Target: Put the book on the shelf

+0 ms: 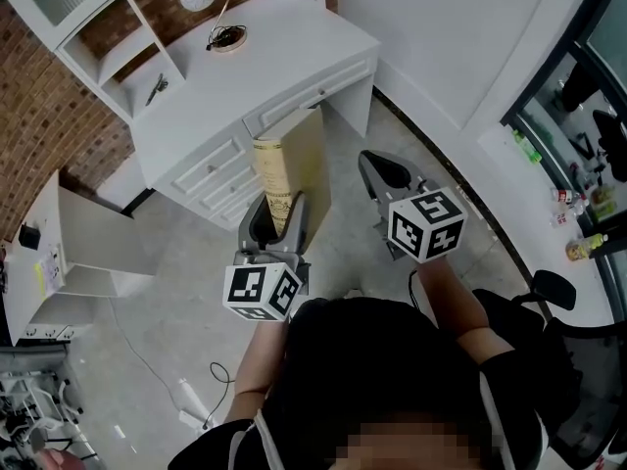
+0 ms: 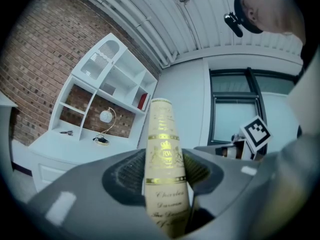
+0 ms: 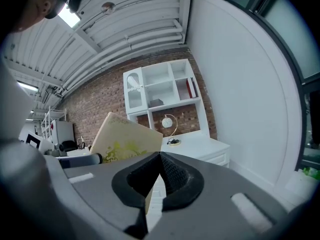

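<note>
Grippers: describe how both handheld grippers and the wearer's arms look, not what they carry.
The left gripper and right gripper are matte grey plastic, each with two curved jaws lined with dark ribbed pads. Each carries a white cube printed with black square markers. No cables show. The person wears a black top; the forearms are uncovered.

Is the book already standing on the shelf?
No, the book is clamped upright in the left tongs, with the shelf well behind it.

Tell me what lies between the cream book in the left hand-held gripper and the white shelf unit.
Head view: only the white desk, its top bare on that stretch, separates the cream book from the white shelf unit.
</note>
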